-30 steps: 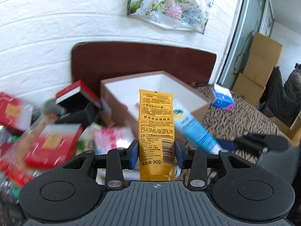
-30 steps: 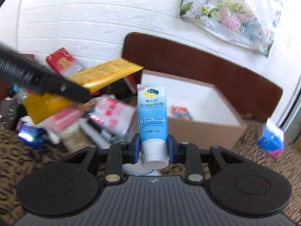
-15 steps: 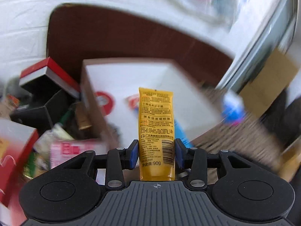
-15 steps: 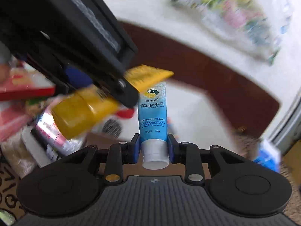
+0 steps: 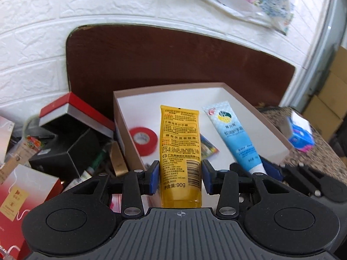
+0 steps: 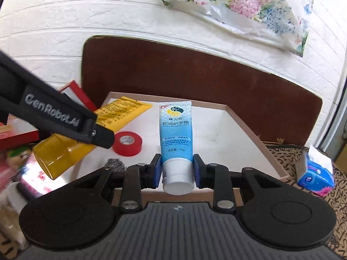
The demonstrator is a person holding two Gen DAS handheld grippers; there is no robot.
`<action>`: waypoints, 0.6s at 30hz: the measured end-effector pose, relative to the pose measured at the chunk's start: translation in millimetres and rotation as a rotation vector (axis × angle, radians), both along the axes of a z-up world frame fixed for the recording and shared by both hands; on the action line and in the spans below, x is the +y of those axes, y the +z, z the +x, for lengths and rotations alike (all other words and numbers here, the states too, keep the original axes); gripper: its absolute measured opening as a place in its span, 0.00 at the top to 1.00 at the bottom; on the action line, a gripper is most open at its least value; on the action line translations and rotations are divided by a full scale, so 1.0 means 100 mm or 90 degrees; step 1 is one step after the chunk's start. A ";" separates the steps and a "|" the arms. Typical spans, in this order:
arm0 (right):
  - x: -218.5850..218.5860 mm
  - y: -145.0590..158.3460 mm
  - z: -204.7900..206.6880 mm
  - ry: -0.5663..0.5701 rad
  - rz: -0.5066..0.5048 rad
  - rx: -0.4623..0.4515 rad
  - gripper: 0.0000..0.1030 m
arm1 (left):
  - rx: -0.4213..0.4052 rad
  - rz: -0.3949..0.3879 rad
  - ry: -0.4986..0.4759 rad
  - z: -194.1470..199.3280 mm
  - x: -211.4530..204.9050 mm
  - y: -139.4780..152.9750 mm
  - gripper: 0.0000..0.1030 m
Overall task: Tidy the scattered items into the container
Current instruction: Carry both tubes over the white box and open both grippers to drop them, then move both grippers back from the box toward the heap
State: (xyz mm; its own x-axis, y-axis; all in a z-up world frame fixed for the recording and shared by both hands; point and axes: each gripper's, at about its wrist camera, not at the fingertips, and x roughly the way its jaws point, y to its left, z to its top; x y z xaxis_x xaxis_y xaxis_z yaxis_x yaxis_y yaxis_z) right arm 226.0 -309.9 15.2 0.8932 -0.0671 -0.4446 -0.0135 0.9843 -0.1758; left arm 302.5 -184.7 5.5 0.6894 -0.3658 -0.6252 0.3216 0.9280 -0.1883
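My left gripper is shut on a yellow hand-cream tube, held upright over the near edge of the open white-lined box. My right gripper is shut on a blue hand-cream tube near its white cap, also above the box. In the left wrist view the blue tube shows to the right of the yellow one. In the right wrist view the yellow tube hangs at the left, partly behind the left gripper's black body. A red tape roll lies inside the box.
A pile of loose items lies left of the box: a red-and-grey case, a black box, red-and-white cartons. A blue tissue pack sits on the patterned surface at the right. A dark brown headboard and white brick wall stand behind.
Both grippers have carried their tubes forward and down until they hang over the box. The box now fills the middle of both views. Neither grip has changed.
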 end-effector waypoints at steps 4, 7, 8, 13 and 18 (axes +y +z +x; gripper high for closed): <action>-0.01 -0.14 0.17 -0.017 -0.001 -0.033 0.67 | -0.007 0.003 0.020 0.21 -0.18 -0.08 0.59; 0.05 -0.25 0.32 0.007 -0.023 -0.028 0.55 | -0.018 0.014 0.008 0.26 -0.27 -0.18 0.25; 0.08 -0.29 0.34 0.012 -0.031 -0.018 0.44 | -0.037 0.011 0.004 0.21 -0.26 -0.18 0.10; 0.02 -0.24 0.16 -0.011 -0.030 -0.075 0.10 | -0.143 0.047 -0.026 -0.09 -0.25 -0.03 0.01; 0.01 -0.13 -0.01 -0.028 -0.023 -0.063 0.08 | -0.138 0.043 -0.049 -0.35 -0.09 0.13 0.01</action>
